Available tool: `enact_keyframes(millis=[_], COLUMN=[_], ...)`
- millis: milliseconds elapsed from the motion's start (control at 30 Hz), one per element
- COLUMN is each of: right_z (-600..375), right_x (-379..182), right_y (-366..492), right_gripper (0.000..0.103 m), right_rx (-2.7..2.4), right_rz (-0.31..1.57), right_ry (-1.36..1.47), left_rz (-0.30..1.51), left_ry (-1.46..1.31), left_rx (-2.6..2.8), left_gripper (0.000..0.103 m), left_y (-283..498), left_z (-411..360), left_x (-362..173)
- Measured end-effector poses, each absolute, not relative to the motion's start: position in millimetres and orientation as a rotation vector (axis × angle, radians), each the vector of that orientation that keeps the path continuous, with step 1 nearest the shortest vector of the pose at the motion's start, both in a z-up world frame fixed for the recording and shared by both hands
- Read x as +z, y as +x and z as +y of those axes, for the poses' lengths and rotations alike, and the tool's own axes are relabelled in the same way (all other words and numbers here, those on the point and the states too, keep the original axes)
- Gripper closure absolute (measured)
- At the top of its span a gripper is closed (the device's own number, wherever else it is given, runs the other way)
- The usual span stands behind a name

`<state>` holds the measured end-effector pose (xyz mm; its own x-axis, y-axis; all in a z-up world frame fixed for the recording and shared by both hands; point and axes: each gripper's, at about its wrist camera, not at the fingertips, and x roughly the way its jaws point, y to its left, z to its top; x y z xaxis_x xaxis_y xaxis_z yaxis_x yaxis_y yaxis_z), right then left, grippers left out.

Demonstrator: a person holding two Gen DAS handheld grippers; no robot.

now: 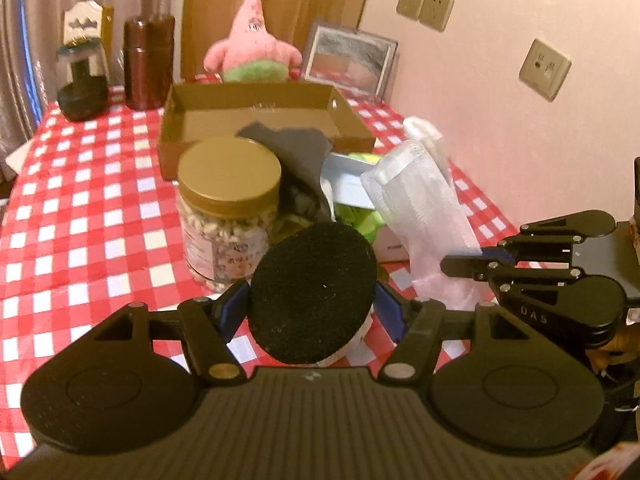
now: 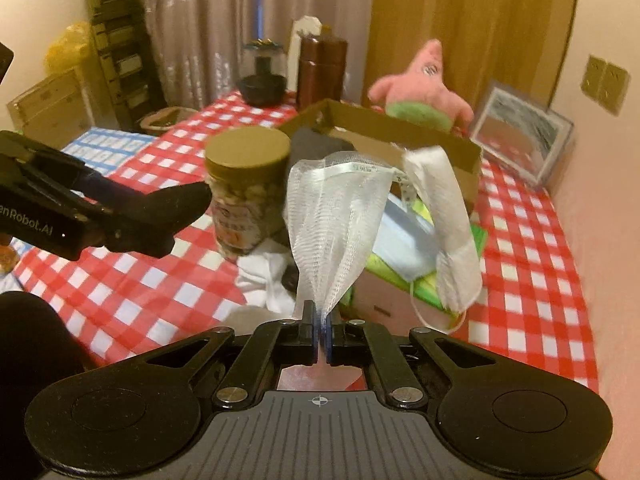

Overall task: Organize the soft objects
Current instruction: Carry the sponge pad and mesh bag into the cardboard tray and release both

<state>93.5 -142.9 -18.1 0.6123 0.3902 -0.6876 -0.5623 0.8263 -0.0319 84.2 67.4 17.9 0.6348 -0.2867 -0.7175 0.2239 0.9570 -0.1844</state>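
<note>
Since the right tool (image 2: 320, 322) was pinched shut on just the bottom tip of the white mesh pouch (image 2: 336, 220), with a face mask (image 2: 444, 216) snagged on its top edge, that mask could've easily slid off before reaching the cardboard box (image 2: 440, 148). The left tool (image 1: 310, 308) was clamped on a round black pad (image 1: 312, 292) (held above the table (image 1: 80, 240)), and a careless swing risked toppling the nut jar (image 1: 228, 208).

Sitting on the checked table: one gold-lidded jar (image 1: 228, 208), one cardboard box (image 1: 256, 120), one pink plush (image 1: 252, 44), one picture frame (image 1: 350, 58), two brown canisters (image 1: 149, 62).
</note>
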Motion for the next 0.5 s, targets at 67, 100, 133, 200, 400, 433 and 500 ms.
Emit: enact_keyframes(millis=[67,100,133,200,400,433,500], right_z=[-140.4,-138.6,-136.3,-133.1,-135.3,-137.3,-143.0], right_x=[-11.5,-9.2,-7.4,-4.9,3.4,5.8,9.9], right_y=[89.1,86.6,84.2,80.1,71.1,70.4,70.9], right_gripper=[0.099,0.099,0.099,0.099,0.099,0.099,0.099], right_rx=[0.577,0.592,0.607,0.623,0.617,0.611,0.598], right_rz=[0.711,0.706,0.703,0.697,0.676,0.672,0.665], right_ry=[-0.268,-0.276,-0.286,-0.294,-0.271,-0.265,-0.252], left_rz=[0.822,0.816,0.813,0.809,0.792,0.788,0.777], left_ry=[-0.083,-0.085,-0.085,-0.085,-0.097,-0.096,-0.092], left_rx=[-0.283,-0.279,-0.273,-0.258,-0.236,-0.234,-0.235], left_gripper=[0.038,0.038,0.038,0.038,0.038,0.038,0.038], left_y=[78.5,75.4,72.5,66.5,58.2,59.0,61.7], left_z=[68.6,69.2,69.8,71.1,74.1,74.0,72.8], left_x=[24.4,27.1,29.4,32.8,44.1,45.8,50.9])
